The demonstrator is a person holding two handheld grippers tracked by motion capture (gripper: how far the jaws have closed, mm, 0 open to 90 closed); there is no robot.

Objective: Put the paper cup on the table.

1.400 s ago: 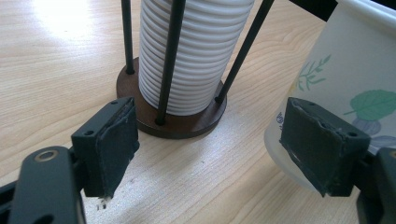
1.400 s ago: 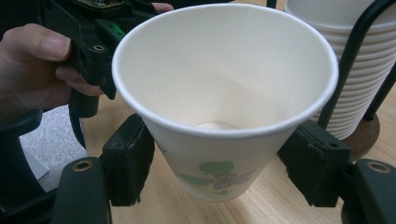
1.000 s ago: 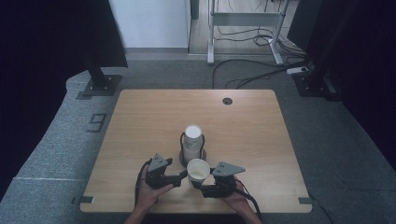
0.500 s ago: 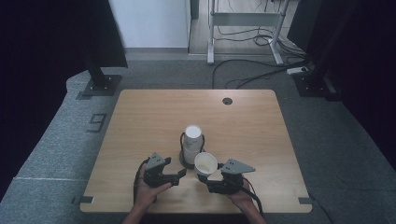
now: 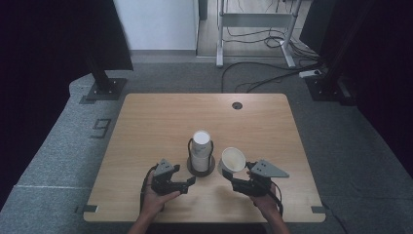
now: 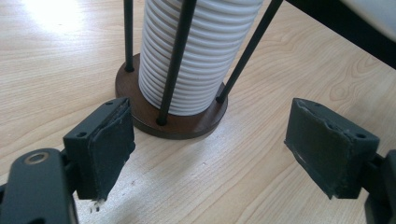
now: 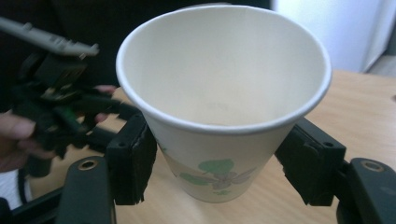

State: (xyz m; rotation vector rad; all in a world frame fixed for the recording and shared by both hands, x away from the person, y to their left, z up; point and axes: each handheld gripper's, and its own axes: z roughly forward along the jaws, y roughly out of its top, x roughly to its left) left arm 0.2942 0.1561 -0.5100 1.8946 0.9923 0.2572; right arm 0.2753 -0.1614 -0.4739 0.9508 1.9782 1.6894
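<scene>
Cup point(image 7: 219, 107) of white paper, green leaf print, mouth upward.

The high view looked forward and down on the table point(image 5: 146, 122); both gripper views sat close (sharing its wooden top).

1. Paper cup point(image 5: 233, 160): white with a green leaf print low on its side point(image 7: 212, 175), empty, mouth open and tipped a little toward the near edge, held off the table point(image 5: 146, 117), just right of the stack.
2. Cup stack point(image 5: 200, 148): white ribbed cups nested upright, near-centre of the table.
3. Holder point(image 6: 187, 123): round dark-brown base with thin black upright rods around the stack.
</scene>
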